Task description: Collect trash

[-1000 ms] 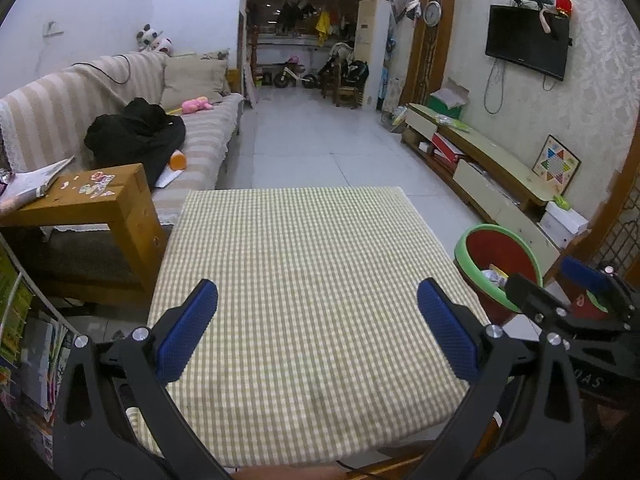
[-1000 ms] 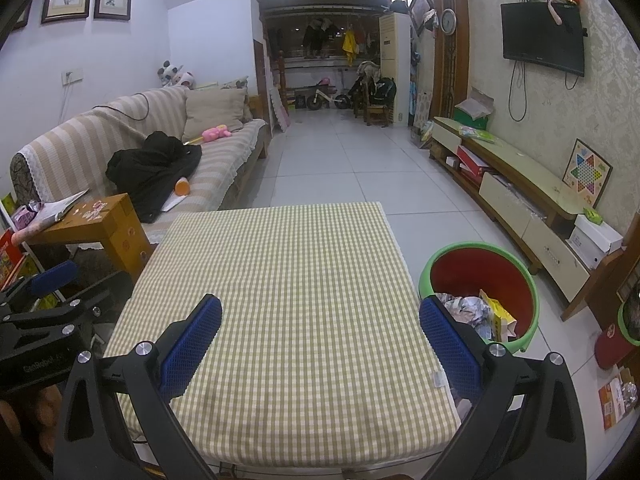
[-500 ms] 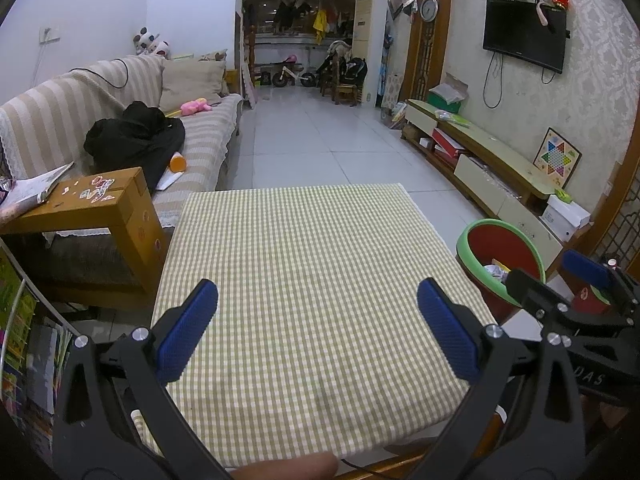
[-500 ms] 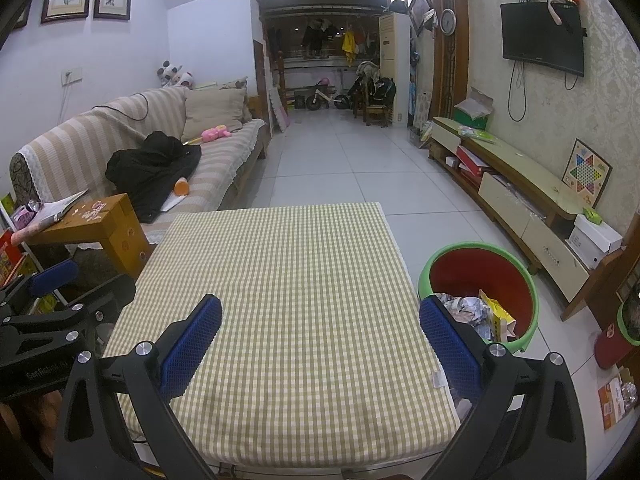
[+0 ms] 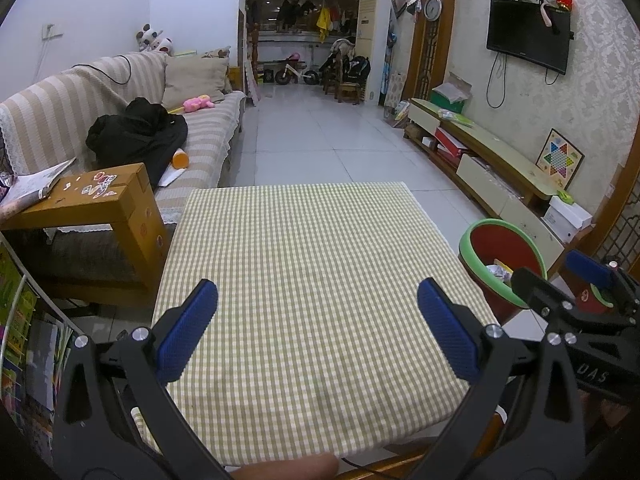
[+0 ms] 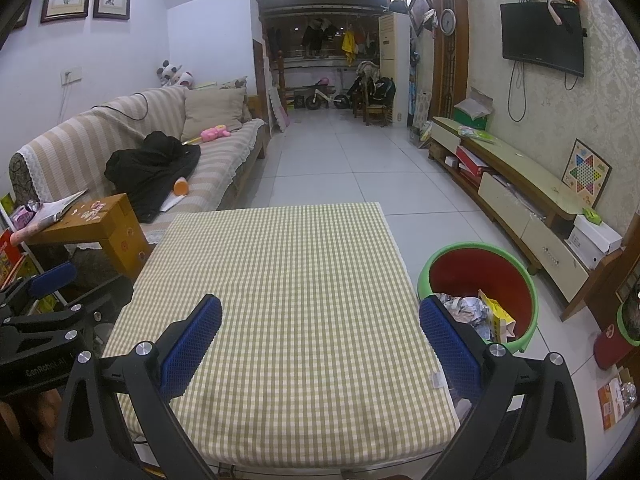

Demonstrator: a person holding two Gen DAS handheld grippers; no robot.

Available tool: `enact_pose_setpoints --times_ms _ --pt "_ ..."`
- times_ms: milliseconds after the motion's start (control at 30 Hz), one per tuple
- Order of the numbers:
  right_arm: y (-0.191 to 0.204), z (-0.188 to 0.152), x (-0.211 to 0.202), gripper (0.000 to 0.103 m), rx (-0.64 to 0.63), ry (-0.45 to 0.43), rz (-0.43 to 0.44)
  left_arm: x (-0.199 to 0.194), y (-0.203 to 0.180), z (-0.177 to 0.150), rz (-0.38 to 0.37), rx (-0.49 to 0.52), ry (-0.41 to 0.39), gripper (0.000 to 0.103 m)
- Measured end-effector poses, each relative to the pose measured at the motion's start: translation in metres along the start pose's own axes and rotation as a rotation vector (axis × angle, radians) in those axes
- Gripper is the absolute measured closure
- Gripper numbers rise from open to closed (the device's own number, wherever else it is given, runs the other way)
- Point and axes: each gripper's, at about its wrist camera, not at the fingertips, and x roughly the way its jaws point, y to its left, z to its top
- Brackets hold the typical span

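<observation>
With trash (image 6: pixel 476 312) lying in bin (image 6: pixel 476 276) beside table (image 6: pixel 280 280) and cloth bare: both tongs, left (image 5: pixel 316 328) and right (image 6: pixel 320 336), spread wide, gripping nothing; collection judged finished or near end; next, scan surroundings for leftover scraps.

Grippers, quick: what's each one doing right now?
Left gripper: open, holding nothing, over the checked tablecloth.
Right gripper: open, holding nothing.
</observation>
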Motion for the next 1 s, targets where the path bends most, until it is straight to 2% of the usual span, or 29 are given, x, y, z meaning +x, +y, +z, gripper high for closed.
enact_pose_setpoints --times_ms 567,1000 --pt "-0.004 -0.001 0.002 0.007 0.005 0.007 0.000 -0.001 0.004 -0.001 -0.004 -0.024 -0.006 0.005" --pt "-0.011 -0.003 0.002 0.007 0.005 0.010 -0.001 0.002 -0.002 -0.004 0.027 -0.006 0.018 0.005"
